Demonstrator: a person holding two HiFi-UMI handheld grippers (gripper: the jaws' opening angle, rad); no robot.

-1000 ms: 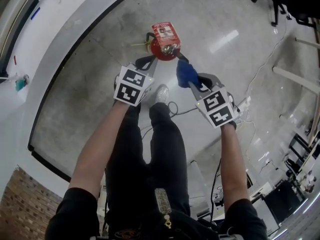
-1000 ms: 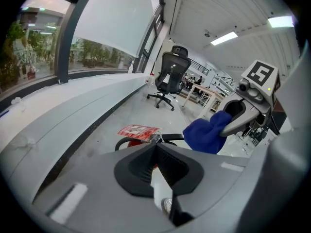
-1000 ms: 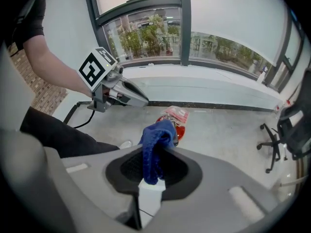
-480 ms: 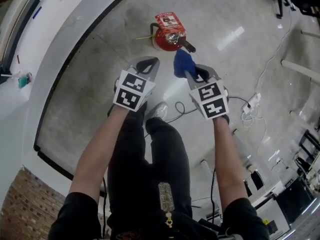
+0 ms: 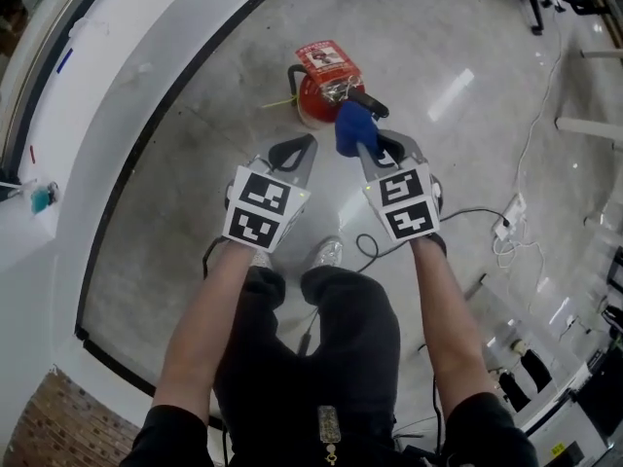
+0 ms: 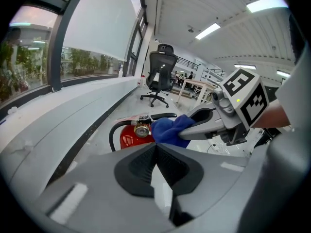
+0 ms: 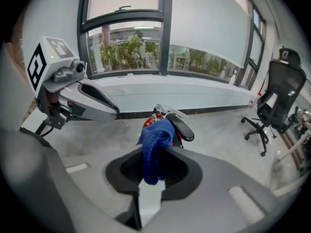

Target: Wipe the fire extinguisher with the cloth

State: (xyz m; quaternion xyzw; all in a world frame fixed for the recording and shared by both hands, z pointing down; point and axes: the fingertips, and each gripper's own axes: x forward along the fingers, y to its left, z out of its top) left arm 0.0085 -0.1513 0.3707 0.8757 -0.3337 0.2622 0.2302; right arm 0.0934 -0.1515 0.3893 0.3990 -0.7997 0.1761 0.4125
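Pinching blue cloth (image 5: 352, 127) in right tool (image 5: 360, 146), just beside fire extinguisher (image 5: 319, 93) at 5 o'clock. Holding left tool (image 5: 303, 146) clenched empty at 7 o'clock.

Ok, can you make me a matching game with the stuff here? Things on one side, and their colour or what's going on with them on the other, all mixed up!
Things:
1. fire extinguisher
2. cloth
3. left tongs
4. office chair

Clues:
A. blue, pinched in the right tongs
B. black, standing on wheels
C. red, standing on the floor
D. shut, with nothing in them

Pairs: 1-C, 2-A, 3-D, 4-B
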